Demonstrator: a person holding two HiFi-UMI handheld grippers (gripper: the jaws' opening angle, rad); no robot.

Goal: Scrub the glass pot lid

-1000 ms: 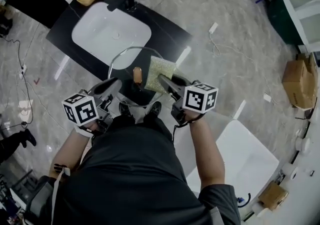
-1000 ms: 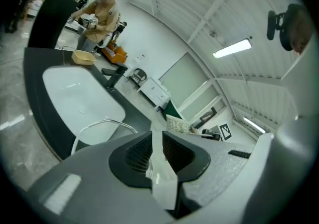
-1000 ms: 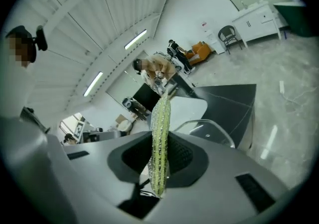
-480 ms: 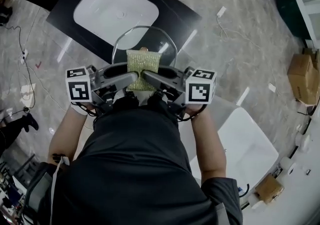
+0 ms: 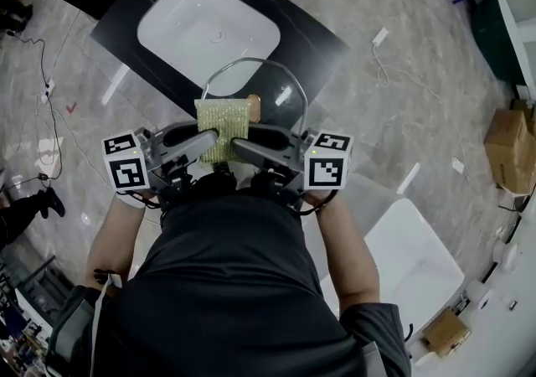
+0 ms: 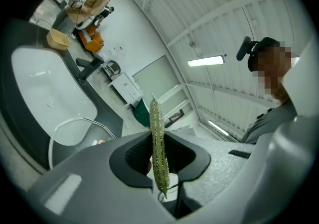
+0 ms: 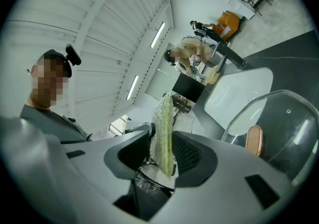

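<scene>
Sponge (image 5: 219, 120) sits nipped from opposite sides by the closed fingers of both the left gripper (image 5: 203, 139) and the right gripper (image 5: 249, 147). The glass pot lid (image 5: 272, 86) lies just beyond the fingertips, away from us, with the sponge over its near left part; we cannot tell what bears it. Below, the dark tabletop (image 5: 314, 44) and white sink (image 5: 209, 32) leave, we judge, room for strokes.
</scene>
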